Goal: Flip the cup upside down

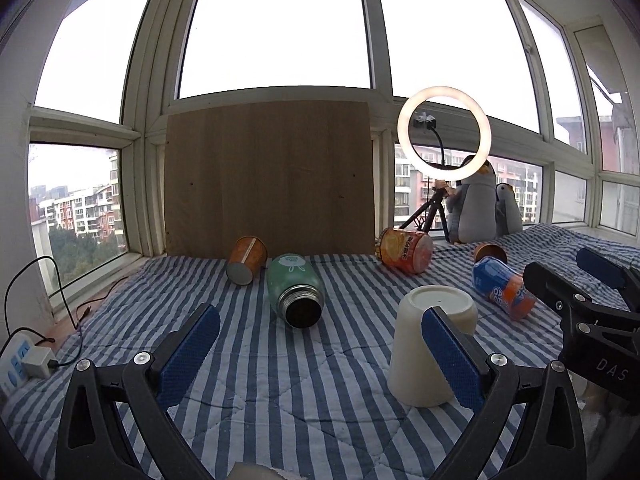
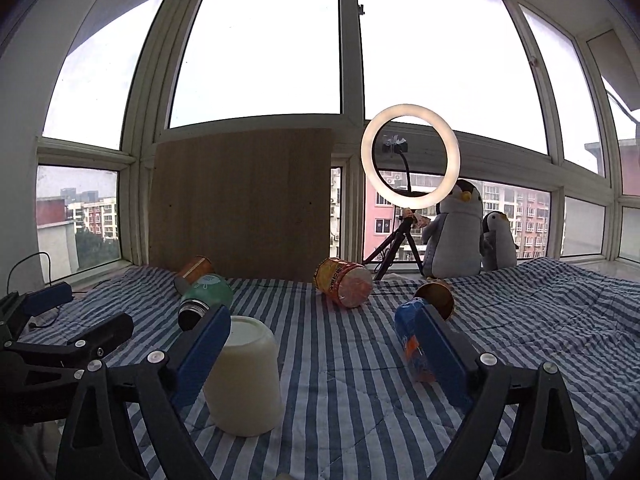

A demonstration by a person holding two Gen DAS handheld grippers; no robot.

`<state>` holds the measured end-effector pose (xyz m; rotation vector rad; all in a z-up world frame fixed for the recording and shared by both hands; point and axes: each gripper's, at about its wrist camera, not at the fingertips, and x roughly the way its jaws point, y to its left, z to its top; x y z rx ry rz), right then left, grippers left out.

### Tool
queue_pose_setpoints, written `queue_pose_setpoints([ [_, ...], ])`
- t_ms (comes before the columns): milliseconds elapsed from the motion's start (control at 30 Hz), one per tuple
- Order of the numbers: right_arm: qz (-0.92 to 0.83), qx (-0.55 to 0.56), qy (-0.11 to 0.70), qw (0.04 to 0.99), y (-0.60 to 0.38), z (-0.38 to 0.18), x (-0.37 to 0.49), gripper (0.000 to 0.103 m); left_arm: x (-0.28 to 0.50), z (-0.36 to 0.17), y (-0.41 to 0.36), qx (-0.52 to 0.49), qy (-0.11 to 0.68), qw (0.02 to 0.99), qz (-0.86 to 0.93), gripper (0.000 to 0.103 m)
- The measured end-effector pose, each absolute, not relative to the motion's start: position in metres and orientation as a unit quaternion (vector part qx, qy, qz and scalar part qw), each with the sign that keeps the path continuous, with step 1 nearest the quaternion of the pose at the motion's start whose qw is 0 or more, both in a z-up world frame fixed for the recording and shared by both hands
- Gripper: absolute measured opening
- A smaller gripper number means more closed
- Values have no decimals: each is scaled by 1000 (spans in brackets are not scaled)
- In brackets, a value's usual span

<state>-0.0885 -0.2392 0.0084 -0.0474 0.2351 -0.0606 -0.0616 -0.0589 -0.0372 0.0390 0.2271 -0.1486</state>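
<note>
The cream cup (image 1: 424, 344) stands mouth-down on the striped blanket (image 1: 280, 380), its flat base facing up, so judging by how it sits the flip looks already done. That would explain why neither tool holds anything: the left gripper (image 1: 320, 356) hangs with its blue pads spread wide, empty, the cup just outside its right-hand pad, and the right gripper (image 2: 324, 360) is likewise spread and empty, with the cup just beside its left-hand pad rather than between the two. The cup is plain, smooth and matte, slightly tapered, wider at the blanket than at the top, with a shallow ring around its base. Farther back lie a green flask (image 1: 296, 288), an orange paper cup (image 1: 246, 260) and a blue-and-orange can (image 1: 502, 288), all on their sides and well apart from it.
</note>
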Motion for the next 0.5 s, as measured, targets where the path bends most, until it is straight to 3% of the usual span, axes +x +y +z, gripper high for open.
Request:
queue_pose_setpoints([
  [500, -24, -5, 123, 992, -245, 5, -86, 95, -65, -35, -48, 2, 105, 993, -60, 102],
])
